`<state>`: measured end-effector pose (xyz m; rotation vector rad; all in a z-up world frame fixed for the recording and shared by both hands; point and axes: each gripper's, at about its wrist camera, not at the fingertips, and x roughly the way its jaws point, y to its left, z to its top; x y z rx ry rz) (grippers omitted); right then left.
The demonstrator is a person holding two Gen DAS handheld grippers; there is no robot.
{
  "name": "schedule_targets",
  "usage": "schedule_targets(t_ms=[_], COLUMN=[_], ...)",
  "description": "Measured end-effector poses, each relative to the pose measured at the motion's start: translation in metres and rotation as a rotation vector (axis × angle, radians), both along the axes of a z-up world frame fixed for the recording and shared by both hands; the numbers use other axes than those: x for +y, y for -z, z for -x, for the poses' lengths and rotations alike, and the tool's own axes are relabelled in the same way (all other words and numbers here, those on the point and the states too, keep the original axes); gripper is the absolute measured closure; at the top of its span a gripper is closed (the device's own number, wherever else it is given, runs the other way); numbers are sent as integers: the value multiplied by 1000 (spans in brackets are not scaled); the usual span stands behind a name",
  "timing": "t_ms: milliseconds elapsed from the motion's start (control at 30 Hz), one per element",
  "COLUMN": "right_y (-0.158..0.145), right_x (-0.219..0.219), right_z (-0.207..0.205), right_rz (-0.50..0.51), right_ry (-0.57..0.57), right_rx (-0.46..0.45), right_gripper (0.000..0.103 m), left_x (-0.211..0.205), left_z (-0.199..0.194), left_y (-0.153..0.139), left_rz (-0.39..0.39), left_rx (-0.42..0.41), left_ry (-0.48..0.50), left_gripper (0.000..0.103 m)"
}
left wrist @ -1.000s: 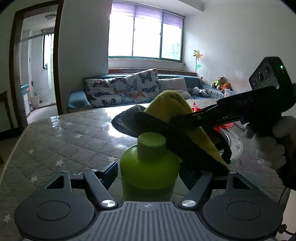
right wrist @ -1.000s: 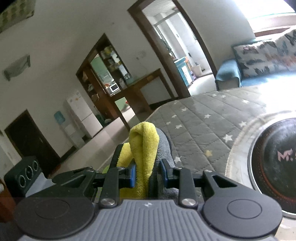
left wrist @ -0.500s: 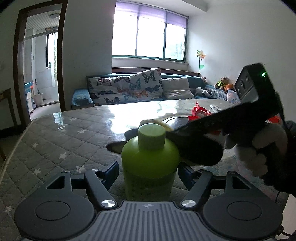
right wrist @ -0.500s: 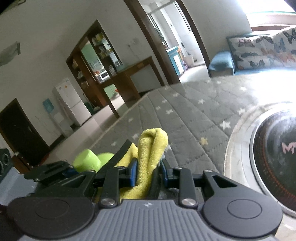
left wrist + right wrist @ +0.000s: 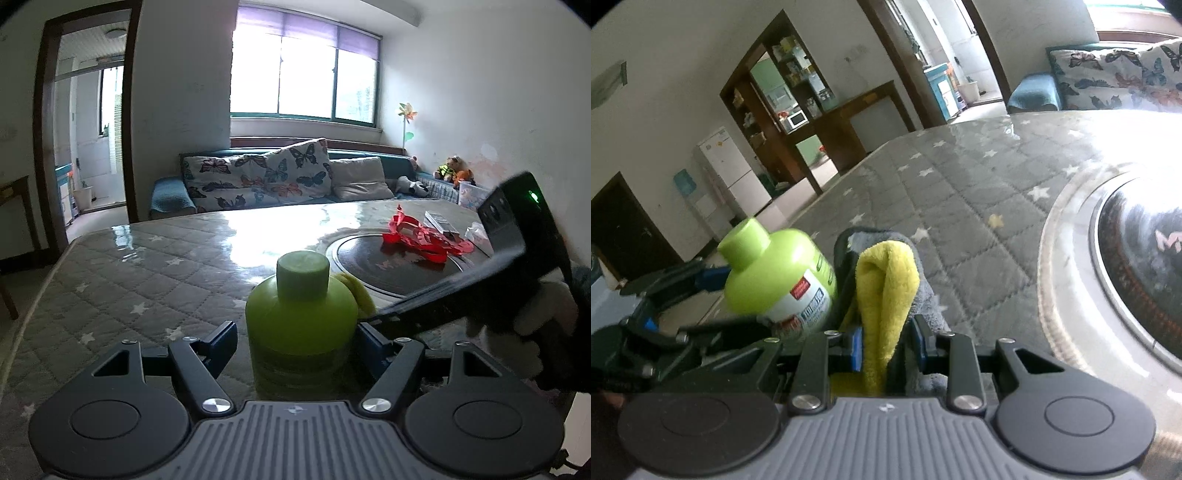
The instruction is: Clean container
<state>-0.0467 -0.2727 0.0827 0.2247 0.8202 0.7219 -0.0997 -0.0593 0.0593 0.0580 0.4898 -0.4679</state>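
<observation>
- Standing between the spread fingers of the left gripper (image 5: 295, 341), a green bottle (image 5: 300, 321) with a green cap sits upright on the table (image 5: 140, 280); the fingers flank it, and whether they touch it I cannot tell.
- At 3 o'clock of the bottle, the right gripper (image 5: 886, 341) pinches a folded yellow and grey cloth (image 5: 884, 291), which presses against the bottle's side.
- From the left wrist view, the right gripper's dark body and a white-gloved hand (image 5: 532, 317) block the 3 o'clock side.
- At 1 o'clock lie a dark round plate (image 5: 399, 264) set in the table and red ribbon (image 5: 421, 238) on it.
- A grey quilted, star-patterned cover under a glossy sheet tops the table; a sofa (image 5: 273, 181) with butterfly cushions and a bright window (image 5: 303, 74) lie at 12 o'clock.
- Bare tabletop stretches from 9 to 12 o'clock, to the table's edge at 9 o'clock.
</observation>
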Motion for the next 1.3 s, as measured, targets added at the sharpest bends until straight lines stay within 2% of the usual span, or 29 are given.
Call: schedule_targets(t_ms=[133,233,367,533,700,800,1033,1300], right_y=[-3,-12,-33,-52,-45,-45,-45,-45], right_x=[0,-9,-17,-10,-6,-7,-8,-9], right_z=[7,5,2,-5,-16,-16,-16,-16], right_rz=[-19,-78,-136,-132,-134,-149,-181,-219], right_ry=[9,29,28,7,-6,-6,-6,-5], right_rx=[-5,0,-48,-107,-65,-60,-49,-37], right_gripper=[77,77,77,77,77,77,85,85], left_x=[-2,-6,-4,-3,-1,-1,0,0], left_z=[4,4,2,1,1,1,-1,-1], left_y=[-1,-1,2,2,3,3,4,4], left_rz=[1,-12,-11,-9,-8,-4,-4,-3], left_rx=[-9,-15,-12,-12,-11,-8,-7,-7], left_ry=[-4,-7,-10,-4,-4,0,7,7], left_gripper=[31,31,33,33,33,33,32,32])
